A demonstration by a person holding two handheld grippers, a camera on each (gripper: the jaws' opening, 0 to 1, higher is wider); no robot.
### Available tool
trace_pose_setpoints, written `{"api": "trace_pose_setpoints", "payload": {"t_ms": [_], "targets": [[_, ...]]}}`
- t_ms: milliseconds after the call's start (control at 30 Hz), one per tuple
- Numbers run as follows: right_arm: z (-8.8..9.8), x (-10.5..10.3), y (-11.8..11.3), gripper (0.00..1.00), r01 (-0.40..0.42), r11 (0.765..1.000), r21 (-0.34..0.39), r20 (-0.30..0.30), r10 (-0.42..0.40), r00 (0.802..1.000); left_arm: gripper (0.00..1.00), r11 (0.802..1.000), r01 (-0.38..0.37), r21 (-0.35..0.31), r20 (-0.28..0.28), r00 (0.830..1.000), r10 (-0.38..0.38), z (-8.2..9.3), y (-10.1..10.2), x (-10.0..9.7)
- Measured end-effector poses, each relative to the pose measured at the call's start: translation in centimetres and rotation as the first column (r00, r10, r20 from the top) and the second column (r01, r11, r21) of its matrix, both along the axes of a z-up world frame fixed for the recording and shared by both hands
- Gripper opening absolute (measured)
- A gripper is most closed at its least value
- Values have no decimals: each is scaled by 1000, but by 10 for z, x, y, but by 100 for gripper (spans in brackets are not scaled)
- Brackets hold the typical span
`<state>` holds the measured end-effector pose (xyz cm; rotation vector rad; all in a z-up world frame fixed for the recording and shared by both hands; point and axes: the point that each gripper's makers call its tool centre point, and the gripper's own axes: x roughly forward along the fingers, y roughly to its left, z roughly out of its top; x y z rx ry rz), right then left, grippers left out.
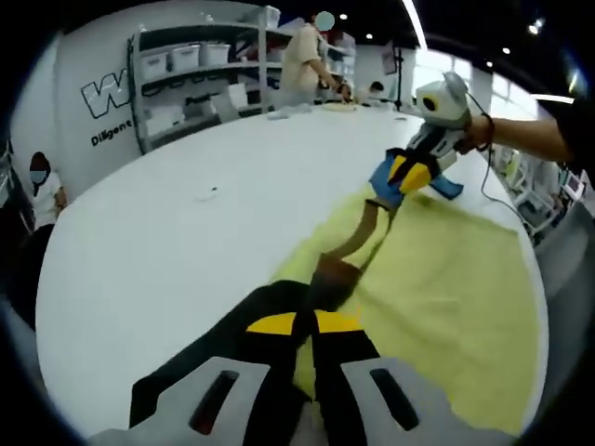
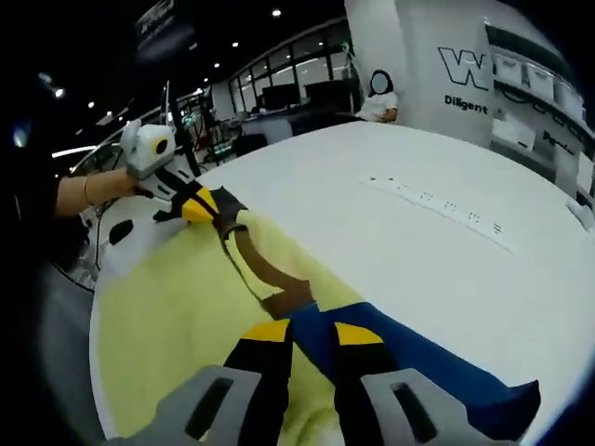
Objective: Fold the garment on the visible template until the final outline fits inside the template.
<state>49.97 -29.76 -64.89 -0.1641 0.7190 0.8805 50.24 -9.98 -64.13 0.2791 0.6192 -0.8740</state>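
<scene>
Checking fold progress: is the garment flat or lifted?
Lifted along one edge: both grippers pinch the garment, stretched between them above the table.

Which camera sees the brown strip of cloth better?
The right gripper view: the brown strip of cloth runs unbroken across the pale yellow sheet from the right gripper to the left gripper. In the left gripper view, the strip looks darker and shorter.

Large open lab or workshop hall: big white worktop (image 1: 186, 214), metal shelving (image 1: 200, 74) w/ storage bins, logo lettering on wall (image 2: 474, 79), ceiling spotlights, people at benches (image 1: 302, 56) in bkgd, tall windows (image 2: 279, 79) beyond.
</scene>
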Motion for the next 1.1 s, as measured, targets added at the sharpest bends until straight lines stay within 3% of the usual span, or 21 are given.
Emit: {"api": "trace_pose_setpoints", "payload": {"t_ms": [133, 300, 500, 700, 833, 1100], "targets": [[-5, 1, 5, 14, -5, 1000, -2, -20, 5, 1000, 10, 999, 17, -30, -15, 1000, -18, -1, -8, -3], [-13, 2, 7, 14, 0, 1000, -9, -43, 0, 999, 15, 1000, 10, -9, -37, 999, -10, -11, -9, -2], [-19, 1, 3, 11, 10, 1000, -20, -79, -11, 997, 11, 1000, -12, -12, -62, 998, 11, -17, -7, -1], [-22, -5, 2, 0, 5, 1000, -22, -105, -7, 994, 4, 1000, -10, -7, -62, 998, 9, -20, -9, -1], [-20, -5, 1, 0, -7, 999, -38, -73, 4, 997, 0, 999, -14, -33, -86, 996, 11, -18, -13, -4], [-6, -2, 1, 0, -44, 997, -57, -2, 44, 999, 0, 998, -36, -58, -48, 998, 33, -1, -12, 5]]}}
